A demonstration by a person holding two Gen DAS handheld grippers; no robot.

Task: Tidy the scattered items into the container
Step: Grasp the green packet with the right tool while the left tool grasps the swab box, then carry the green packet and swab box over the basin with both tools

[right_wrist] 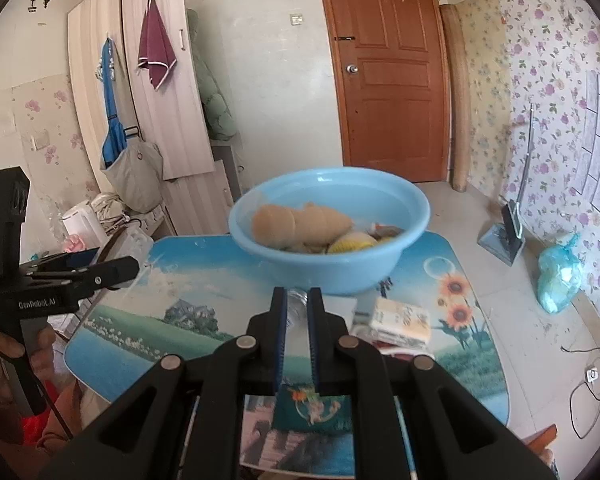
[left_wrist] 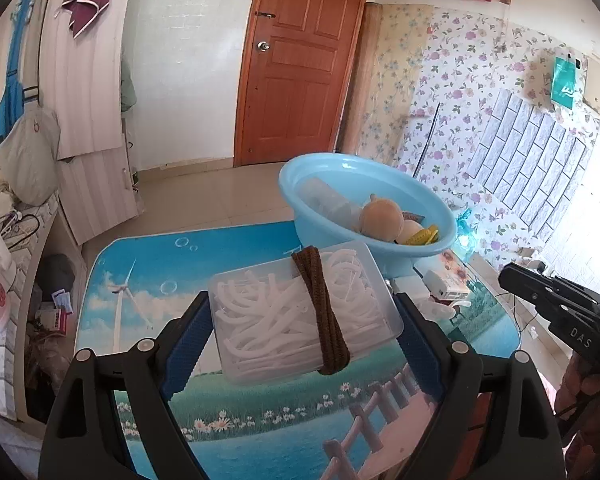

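My left wrist camera looks forward along its fingers, close above the table (left_wrist: pixel 140 280), facing the door (left_wrist: pixel 300 60); my right wrist camera sits further right, a little further back, facing the same door (right_wrist: pixel 388 68); both share the blue basin (left_wrist: pixel 340 168) (right_wrist: pixel 328 276), the tabletop and each other's gripper at the frame edge.

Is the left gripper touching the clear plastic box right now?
Touching. The left wrist view shows the left gripper with both blue pads pressed against the clear plastic box.

Blurred plush toy (right_wrist: pixel 300 226) in basin (right_wrist: pixel 416 204), lower part hidden
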